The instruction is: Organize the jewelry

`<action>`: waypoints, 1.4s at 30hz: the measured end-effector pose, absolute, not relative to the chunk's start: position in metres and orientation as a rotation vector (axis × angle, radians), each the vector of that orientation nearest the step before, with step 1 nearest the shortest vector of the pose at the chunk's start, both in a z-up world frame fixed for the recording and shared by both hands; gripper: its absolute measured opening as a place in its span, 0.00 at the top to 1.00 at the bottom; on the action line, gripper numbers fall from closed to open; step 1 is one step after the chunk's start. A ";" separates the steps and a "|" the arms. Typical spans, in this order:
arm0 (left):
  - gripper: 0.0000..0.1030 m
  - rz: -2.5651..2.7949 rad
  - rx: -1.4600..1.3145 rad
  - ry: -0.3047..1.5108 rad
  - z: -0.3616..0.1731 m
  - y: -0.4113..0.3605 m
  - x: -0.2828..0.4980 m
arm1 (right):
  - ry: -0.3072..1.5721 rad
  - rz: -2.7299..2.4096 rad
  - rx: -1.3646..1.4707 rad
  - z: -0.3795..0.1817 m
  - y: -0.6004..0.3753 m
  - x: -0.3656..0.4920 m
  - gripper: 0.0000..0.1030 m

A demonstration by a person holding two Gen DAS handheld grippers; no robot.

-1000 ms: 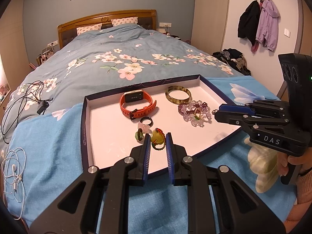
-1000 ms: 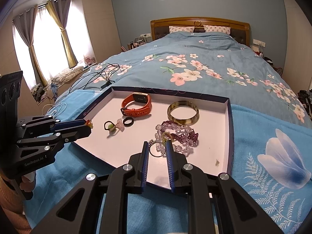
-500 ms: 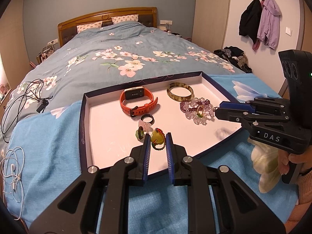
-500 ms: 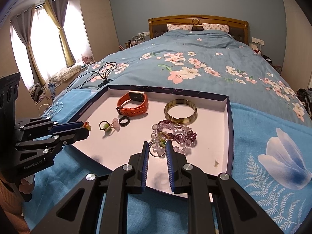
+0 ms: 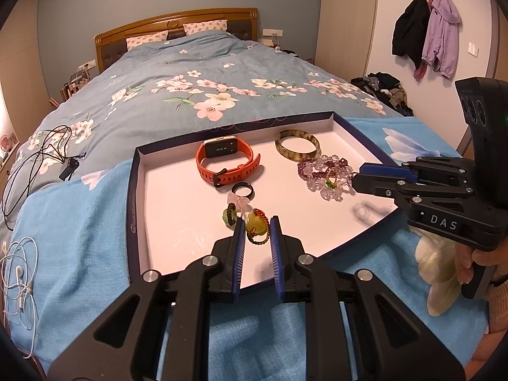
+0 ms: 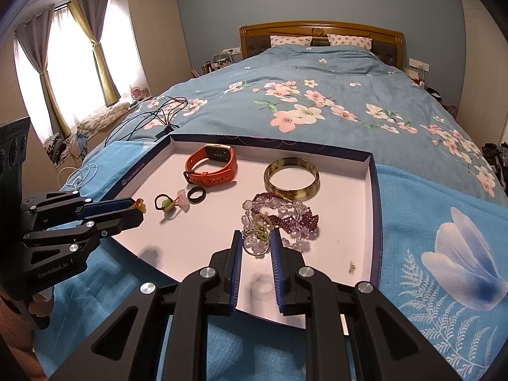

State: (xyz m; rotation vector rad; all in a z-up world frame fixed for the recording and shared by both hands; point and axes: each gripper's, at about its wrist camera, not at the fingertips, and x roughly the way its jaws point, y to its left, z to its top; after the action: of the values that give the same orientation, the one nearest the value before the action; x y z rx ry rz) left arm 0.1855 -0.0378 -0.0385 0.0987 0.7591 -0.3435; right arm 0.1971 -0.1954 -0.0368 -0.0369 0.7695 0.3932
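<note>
— Anything shifting?
— Barely. The left gripper [image 5: 256, 233] is still pinching a green beaded charm [image 5: 255, 223], and the right gripper [image 6: 256, 249] a clear ring [image 6: 250, 243], over the tray [image 5: 177, 209].
— Crowding?
— Purple bead bracelets [image 6: 285, 217] are lying just beyond.

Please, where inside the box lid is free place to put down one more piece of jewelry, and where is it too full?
Free: the tray floor along its left wall, beside the orange watch; also the near right corner, where only a small speck lies. Crowded: the middle, where the black ring, the green charm and the purple bead bracelets lie close together beside the bangle.
</note>
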 end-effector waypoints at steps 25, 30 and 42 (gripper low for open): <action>0.84 -0.291 0.104 0.797 -0.050 -0.040 0.200 | 0.804 0.367 -0.051 -0.048 -0.193 0.204 0.84; 0.75 -0.278 0.095 0.795 -0.051 -0.038 0.199 | 0.806 0.356 -0.042 -0.048 -0.195 0.203 0.83; 0.21 -0.218 0.113 0.632 -0.019 -0.023 0.150 | 0.692 0.323 -0.007 -0.029 -0.207 0.165 0.35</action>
State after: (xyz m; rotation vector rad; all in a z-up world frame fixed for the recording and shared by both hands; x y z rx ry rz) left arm 0.1496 -0.0234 -0.0193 0.1132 0.6319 -0.2179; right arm 0.1648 -0.2068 -0.0285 -0.0066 0.6916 0.3230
